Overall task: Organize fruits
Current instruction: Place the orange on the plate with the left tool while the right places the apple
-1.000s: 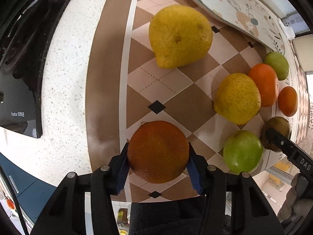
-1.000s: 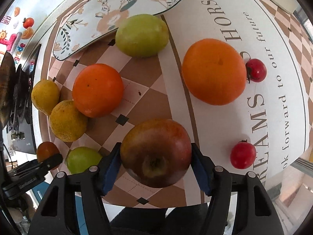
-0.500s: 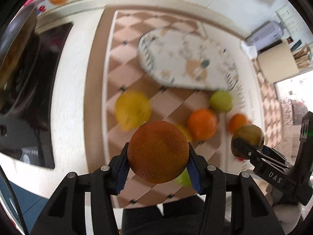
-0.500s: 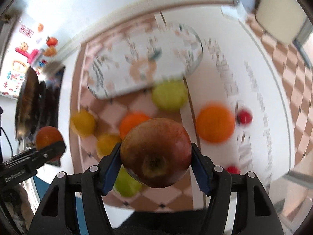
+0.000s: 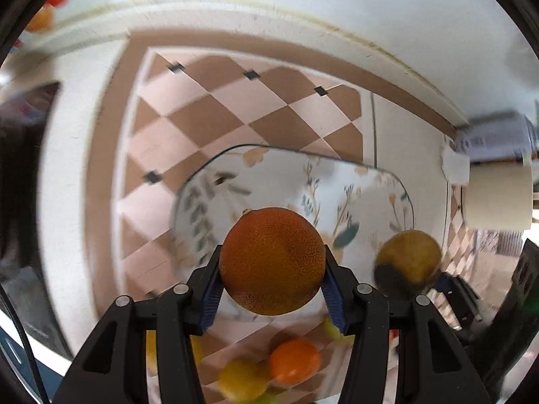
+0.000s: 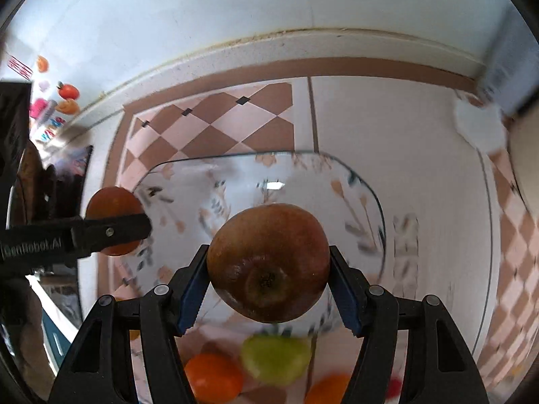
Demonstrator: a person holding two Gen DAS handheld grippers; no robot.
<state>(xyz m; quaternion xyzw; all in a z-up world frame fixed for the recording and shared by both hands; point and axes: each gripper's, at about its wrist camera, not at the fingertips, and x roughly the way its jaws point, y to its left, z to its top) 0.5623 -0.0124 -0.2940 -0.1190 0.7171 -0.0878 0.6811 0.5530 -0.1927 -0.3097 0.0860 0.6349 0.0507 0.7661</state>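
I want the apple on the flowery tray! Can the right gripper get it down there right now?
Probably yes. The right gripper holds the apple directly above the flowery tray, whose visible surface looks bare. The left gripper with its orange hangs off at the tray's edge.

- Only thing I can actually read is "GenRobot.AI", in pale letters along the black arm of the left claw, where it pokes in from the left edge of the right wrist view.
- There's some lettering on the mat just right of the flowery tray, but it's smeared by blur, can't make out a word.
- The colourful stickers on the wall at far left look like pictures, nothing legible.
- Left wrist view: no readable text at all.
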